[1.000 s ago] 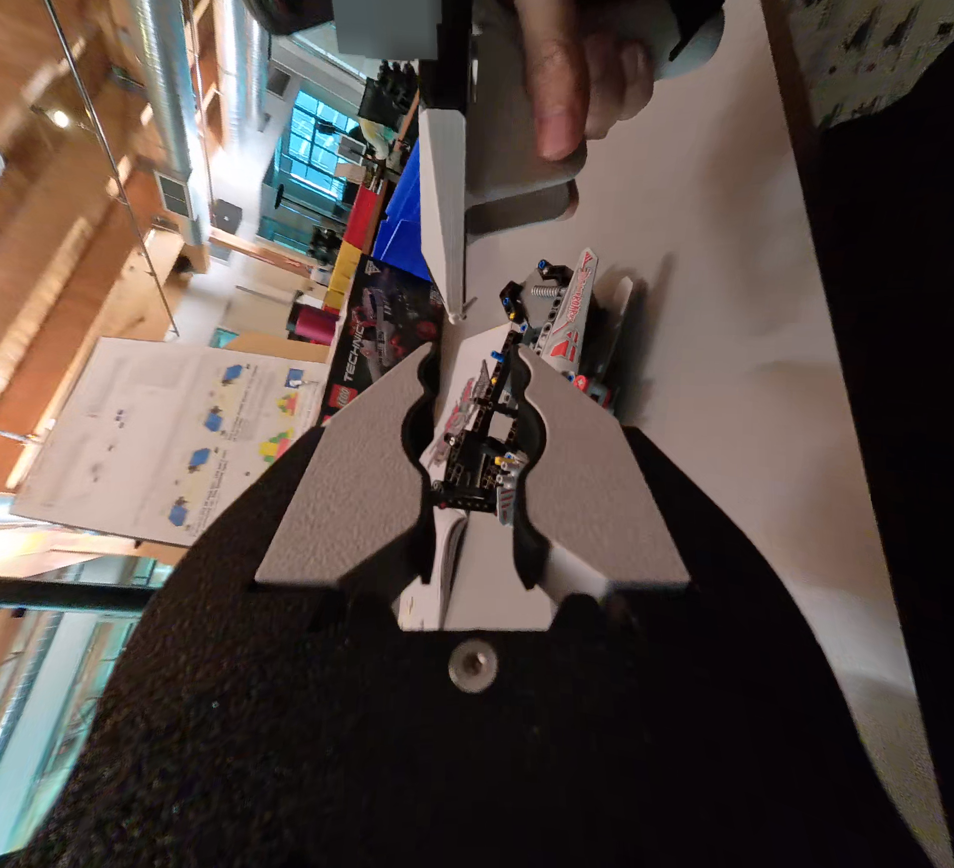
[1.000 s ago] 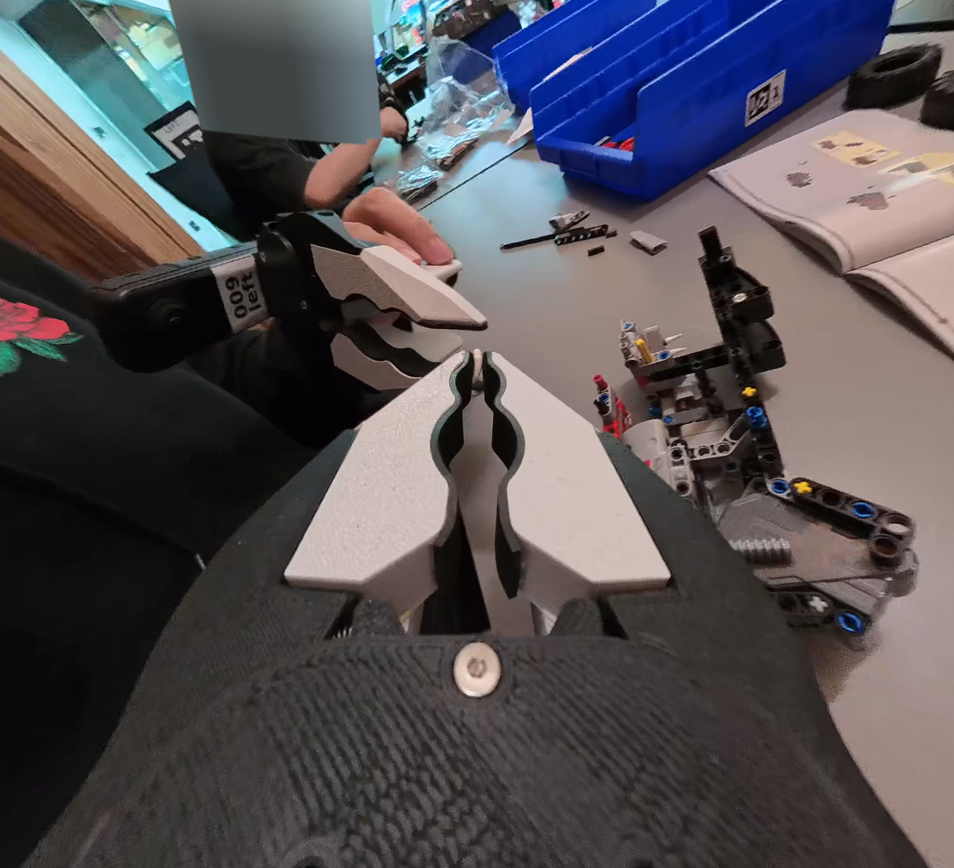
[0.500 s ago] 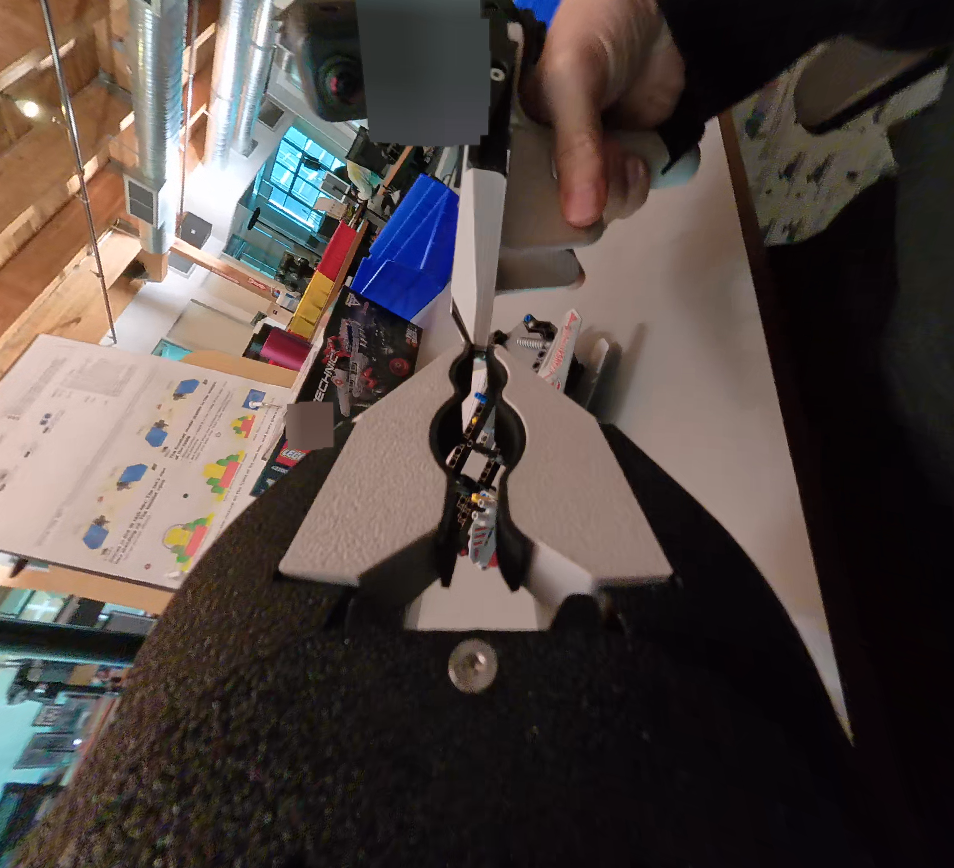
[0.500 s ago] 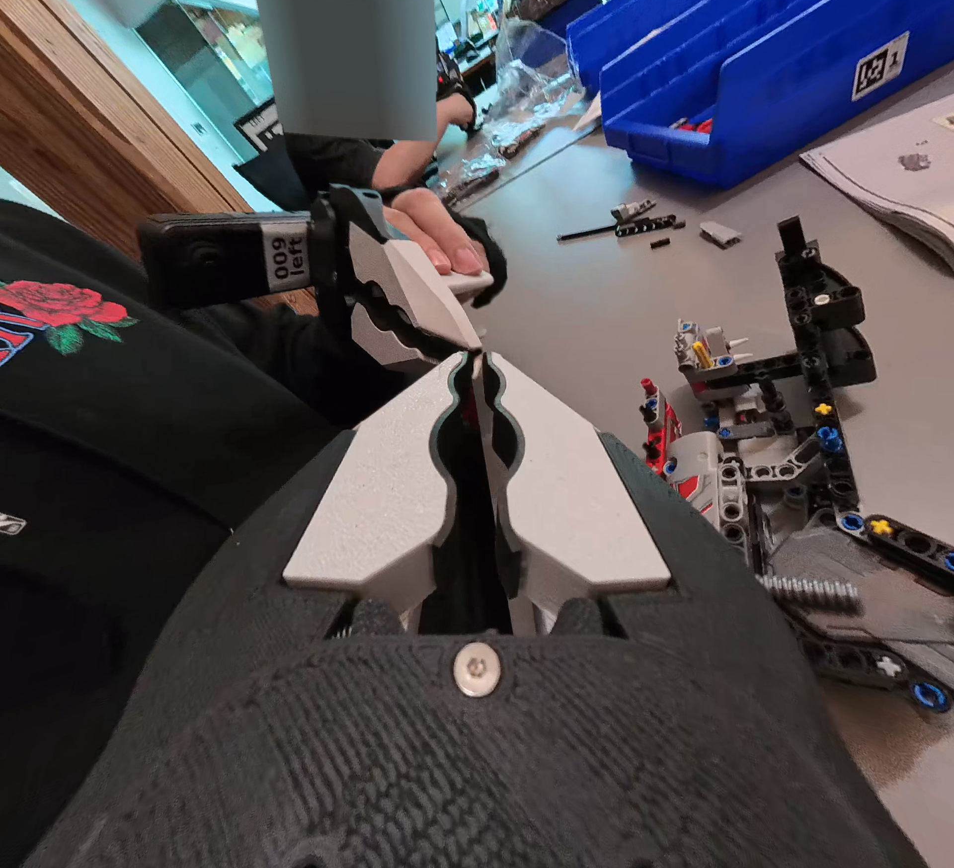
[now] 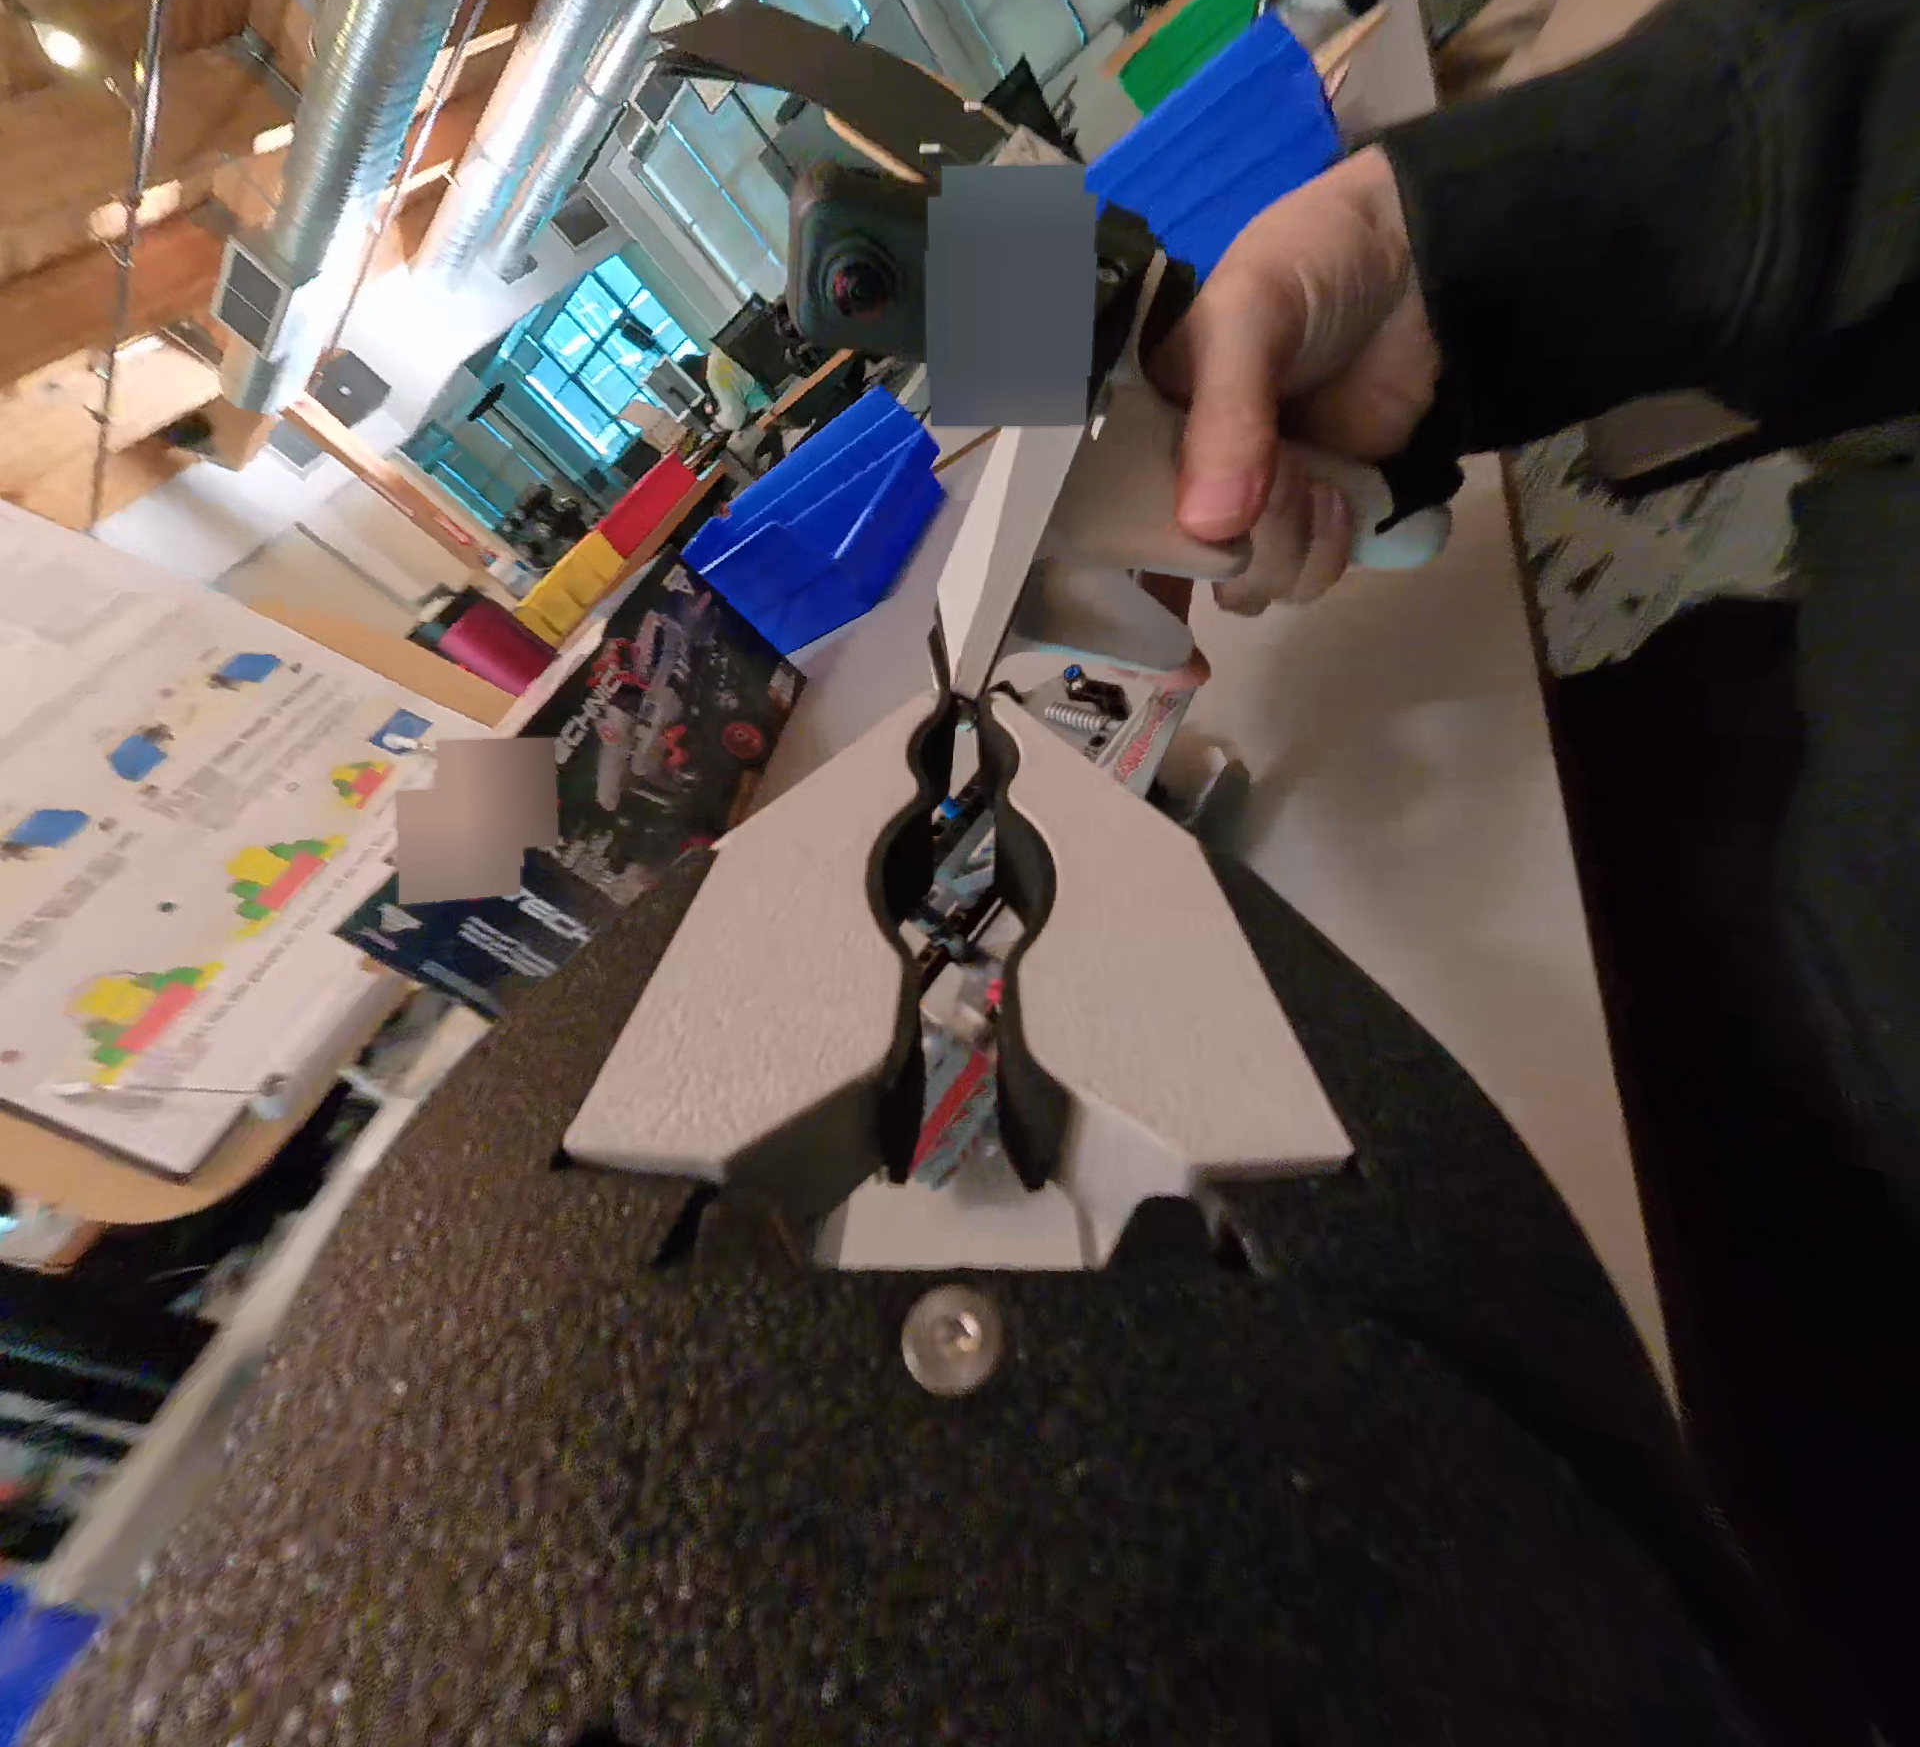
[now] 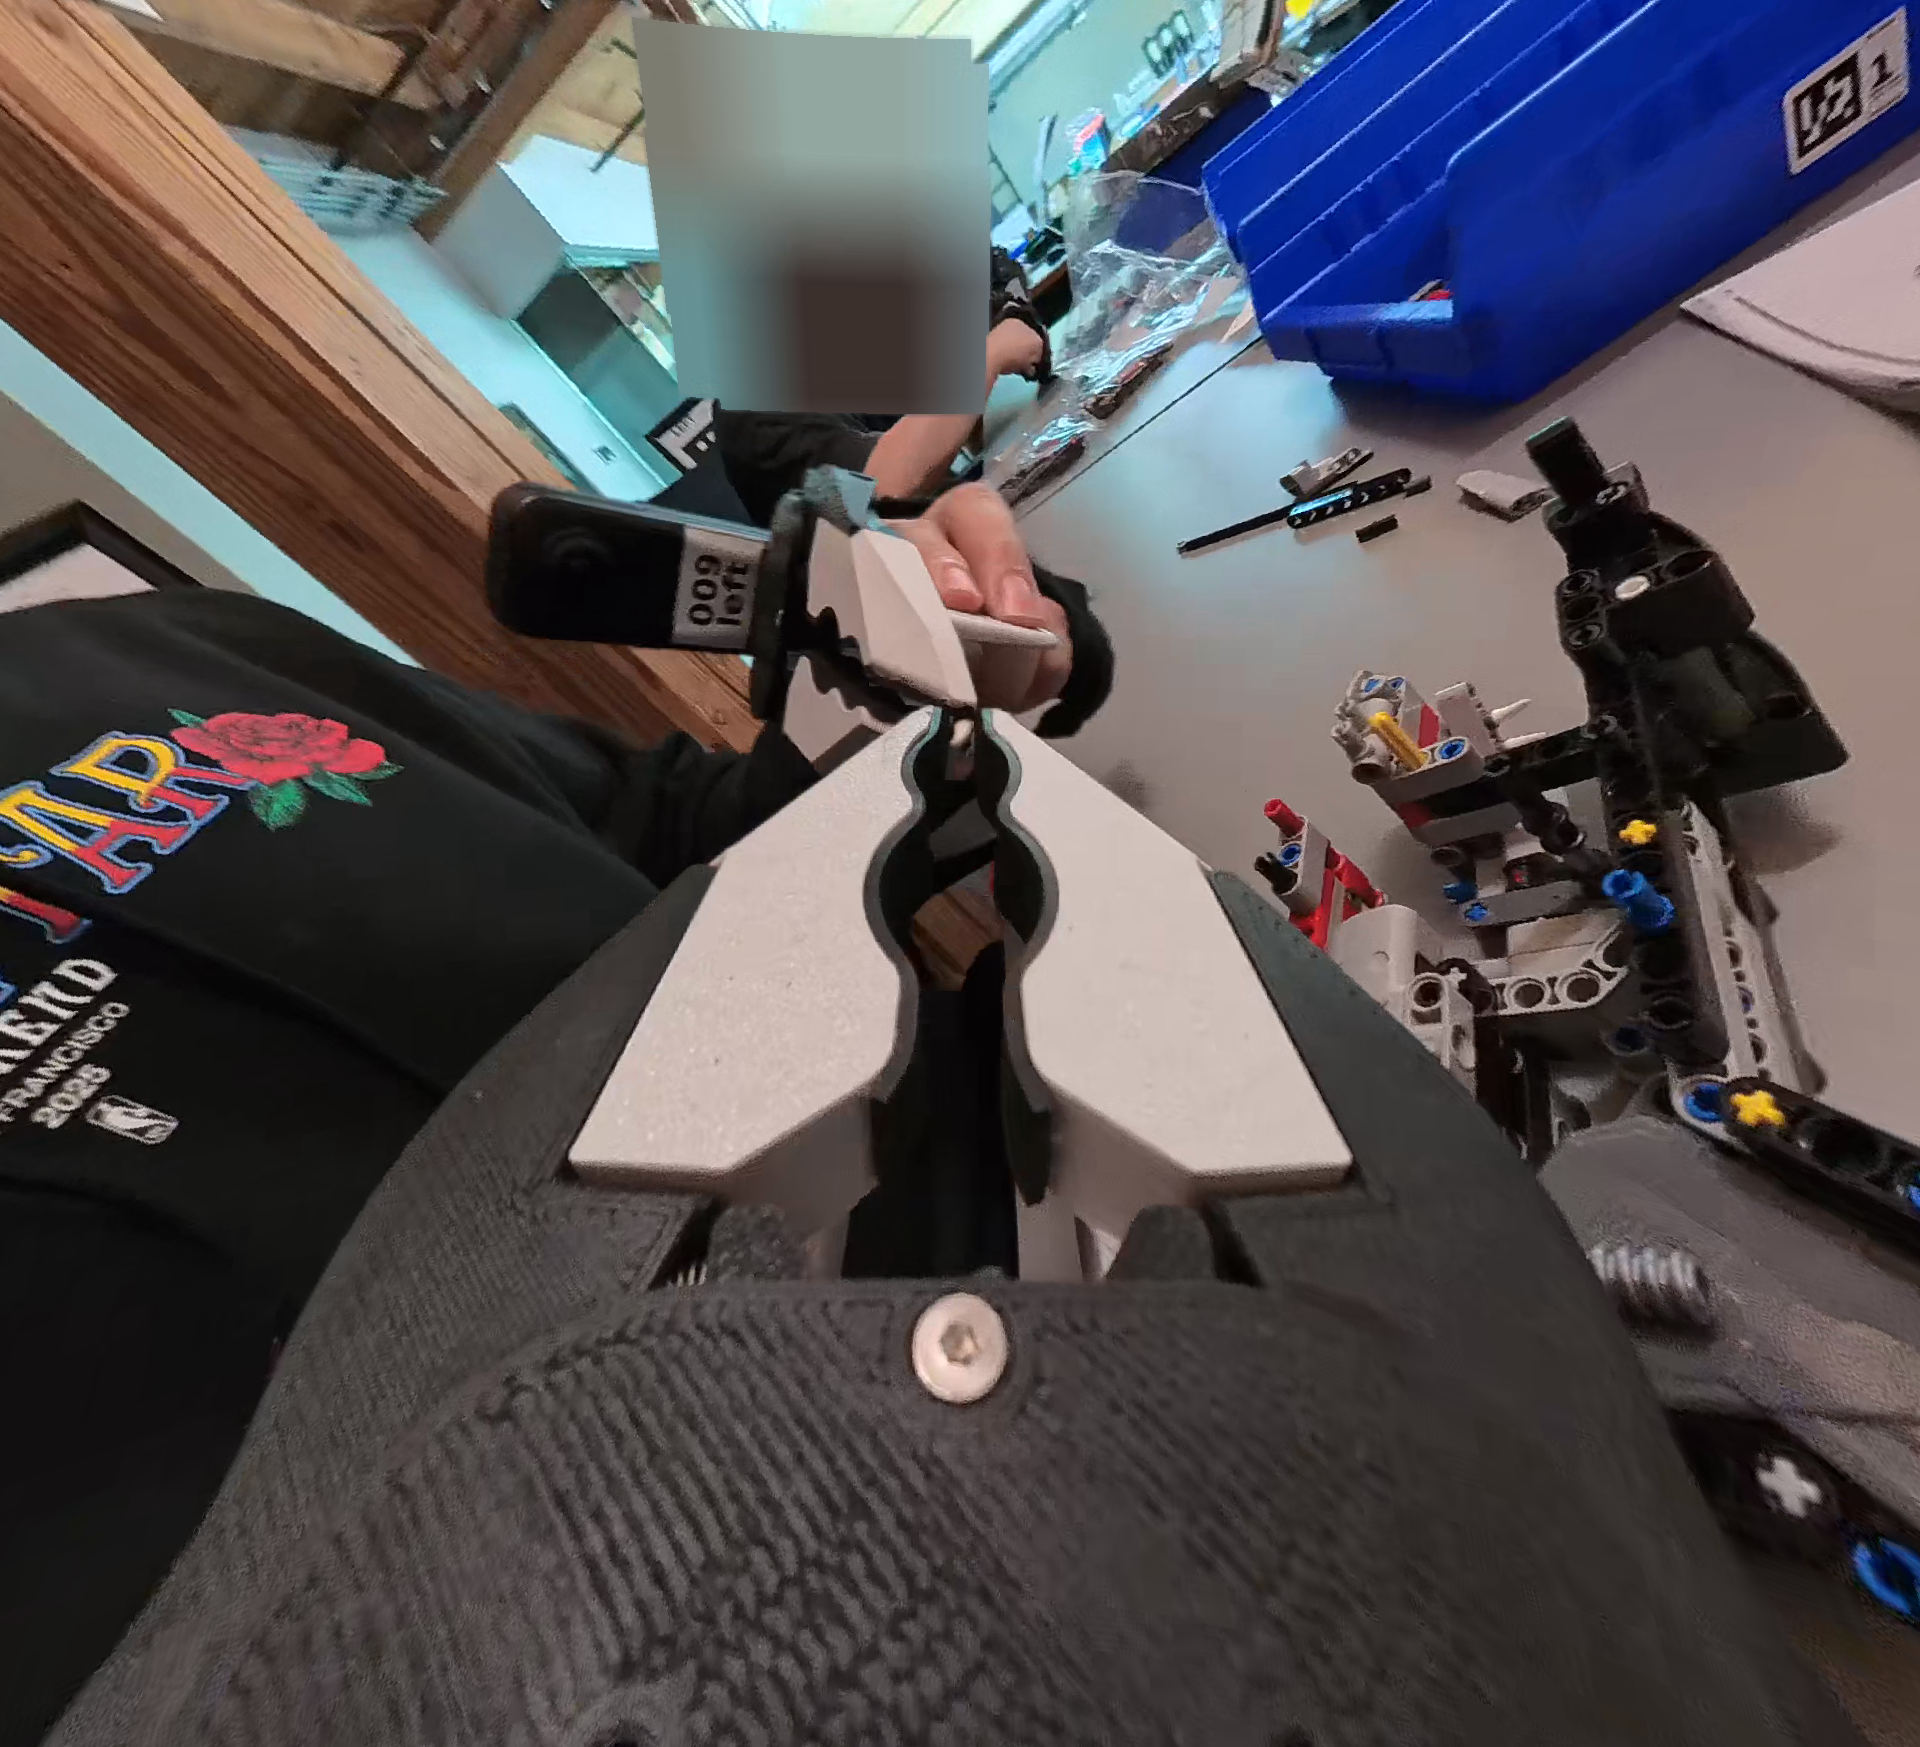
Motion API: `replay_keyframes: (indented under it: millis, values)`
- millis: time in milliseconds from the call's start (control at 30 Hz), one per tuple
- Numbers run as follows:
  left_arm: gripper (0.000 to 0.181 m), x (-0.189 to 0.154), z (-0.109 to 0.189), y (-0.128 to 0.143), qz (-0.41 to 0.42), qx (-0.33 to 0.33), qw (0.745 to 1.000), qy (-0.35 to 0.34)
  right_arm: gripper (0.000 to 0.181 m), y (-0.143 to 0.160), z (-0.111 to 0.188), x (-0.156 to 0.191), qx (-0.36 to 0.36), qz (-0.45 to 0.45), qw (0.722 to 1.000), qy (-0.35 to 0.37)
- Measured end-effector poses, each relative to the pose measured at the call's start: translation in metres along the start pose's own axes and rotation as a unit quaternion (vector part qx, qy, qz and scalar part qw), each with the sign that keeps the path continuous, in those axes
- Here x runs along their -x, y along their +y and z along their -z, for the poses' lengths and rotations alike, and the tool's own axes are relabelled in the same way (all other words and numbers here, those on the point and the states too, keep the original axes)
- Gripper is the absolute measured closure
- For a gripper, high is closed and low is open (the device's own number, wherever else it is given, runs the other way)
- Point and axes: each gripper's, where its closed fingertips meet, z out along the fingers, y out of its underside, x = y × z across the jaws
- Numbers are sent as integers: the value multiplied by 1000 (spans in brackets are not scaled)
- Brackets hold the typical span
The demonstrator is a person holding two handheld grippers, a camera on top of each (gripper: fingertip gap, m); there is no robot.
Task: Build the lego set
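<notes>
Two grippers meet tip to tip above the table point(image 6: 1299, 658). Right gripper point(image 6: 964, 733) pinches a small pale piece point(image 6: 965, 729); left gripper point(image 5: 961, 710) has closed jaws. Lego model point(image 6: 1538, 887) lies beside them, right of both.

Left tongs point(image 5: 964, 721) nearly closed, tips meeting right tongs point(image 5: 961, 674) above lego model point(image 5: 1117, 726) on the surface point(image 5: 1403, 814); small piece between, unclear.
</notes>
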Motion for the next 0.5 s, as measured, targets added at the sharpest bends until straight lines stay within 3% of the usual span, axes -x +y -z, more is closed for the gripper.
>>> replay_keyframes:
  millis: [67,133,233,367,500]
  values:
    - [181,4,1,6,42,-11,999,3,174,-3,2,-3,-11,-14,1000,-16]
    - [181,12,3,18,67,-2,998,-8,181,-7,4,-17,-19,-26,999,4]
    - [181,29,4,36,49,34,997,-41,181,-14,7,-30,-22,-11,998,51]
    - [181,44,10,22,58,-3,996,-70,169,-21,4,-25,-11,67,992,109]
    - [181,41,9,7,11,-14,997,-74,170,-34,-3,-11,-57,57,994,68]
